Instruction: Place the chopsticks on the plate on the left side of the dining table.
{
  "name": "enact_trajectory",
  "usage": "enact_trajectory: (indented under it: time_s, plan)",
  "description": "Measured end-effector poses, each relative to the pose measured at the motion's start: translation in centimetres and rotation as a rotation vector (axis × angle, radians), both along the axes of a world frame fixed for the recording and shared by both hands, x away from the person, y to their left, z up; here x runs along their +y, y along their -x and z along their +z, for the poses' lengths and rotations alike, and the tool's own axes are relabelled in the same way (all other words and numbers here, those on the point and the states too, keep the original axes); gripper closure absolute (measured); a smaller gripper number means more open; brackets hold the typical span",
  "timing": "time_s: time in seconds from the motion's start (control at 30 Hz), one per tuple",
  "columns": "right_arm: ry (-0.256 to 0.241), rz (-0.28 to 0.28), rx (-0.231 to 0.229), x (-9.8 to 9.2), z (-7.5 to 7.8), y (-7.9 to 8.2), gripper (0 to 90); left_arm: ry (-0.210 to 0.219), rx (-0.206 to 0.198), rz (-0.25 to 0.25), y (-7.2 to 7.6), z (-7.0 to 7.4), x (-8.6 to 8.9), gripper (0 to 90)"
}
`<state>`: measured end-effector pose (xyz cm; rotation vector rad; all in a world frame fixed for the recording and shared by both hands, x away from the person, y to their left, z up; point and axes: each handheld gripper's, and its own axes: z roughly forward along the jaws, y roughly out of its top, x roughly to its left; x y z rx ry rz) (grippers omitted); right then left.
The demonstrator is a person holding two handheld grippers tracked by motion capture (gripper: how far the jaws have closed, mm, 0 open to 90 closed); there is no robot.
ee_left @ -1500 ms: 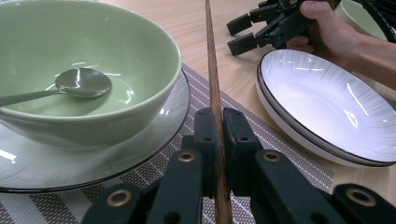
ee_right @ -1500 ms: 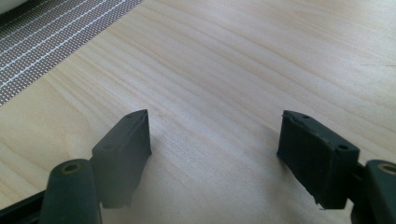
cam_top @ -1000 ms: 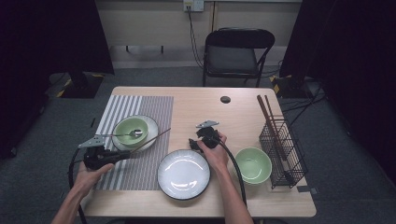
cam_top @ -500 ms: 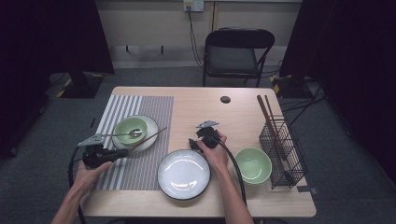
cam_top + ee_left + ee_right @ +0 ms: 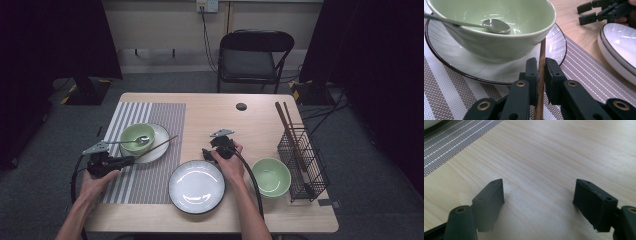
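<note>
The left gripper point(image 5: 540, 72) is clenched on a wooden chopstick point(image 5: 541, 60), which stands between its two black jaws and runs up past them to the side of the green bowl point(image 5: 499, 32). In the high view the chopstick point(image 5: 156, 147) lies slanted across the right part of the plate point(image 5: 161, 145) under that bowl, its far tip pointing toward the middle of the table point(image 5: 210, 107) and its near end held in the left gripper point(image 5: 131, 160) above the striped mat point(image 5: 145, 180).

The bowl point(image 5: 136, 137) sits on the plate on the mat, in the left half of the table, and a metal spoon point(image 5: 131, 141) rests inside it with its handle over the left rim. In the left gripper view the spoon point(image 5: 495, 25) lies bowl-down against the green inner wall.

The right gripper point(image 5: 539, 195) is released: its jaws stand wide apart over bare wood, with nothing between them, and a corner of the mat point(image 5: 456, 137) shows at the upper left. In the high view the right gripper point(image 5: 206, 153) sits near the middle of the table, just beyond the far rim of an empty white plate point(image 5: 196, 187) at the near edge.

A second green bowl point(image 5: 270, 177) stands right of that plate, beside a black wire rack point(image 5: 305, 162) at the right edge that holds more chopsticks point(image 5: 286, 125). A small dark disc point(image 5: 241, 106) lies near the far edge.
</note>
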<state>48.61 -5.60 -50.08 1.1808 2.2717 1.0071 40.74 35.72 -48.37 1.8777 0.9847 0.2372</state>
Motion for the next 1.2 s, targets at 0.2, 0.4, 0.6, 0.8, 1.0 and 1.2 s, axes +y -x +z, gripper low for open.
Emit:
enact_trajectory:
  time_s: [0.2, 0.4, 0.6, 0.8, 1.0, 1.2]
  plan:
    - [0.0, 0.0, -0.001, 0.0, 0.0, 0.0, 23.8, -0.006, -0.002, 0.025, -0.13, -0.1, 0.0, 78.7]
    - [0.0, 0.0, 0.0, 0.0, 0.0, 0.0, 23.8, -0.01, -0.004, 0.03, -0.14, -0.12, 0.0, 80.7]
    - [0.0, 0.0, 0.0, 0.0, 0.0, 0.0, 23.8, 0.004, -0.002, 0.036, -0.28, -0.22, -0.13, 81.8]
    - [0.0, 0.0, 0.0, 0.0, 0.0, 0.0, 23.8, 0.006, 0.003, 0.047, -0.48, -0.32, -0.36, 80.6]
    - [0.0, 0.0, -0.001, 0.0, 0.0, 0.0, 23.8, 0.004, 0.003, 0.046, -0.45, -0.23, -0.28, 75.1]
    - [0.0, 0.0, 0.0, 0.0, 0.0, 0.0, 23.8, 0.016, -0.001, 0.051, -0.24, 0.07, 0.0, 69.4]
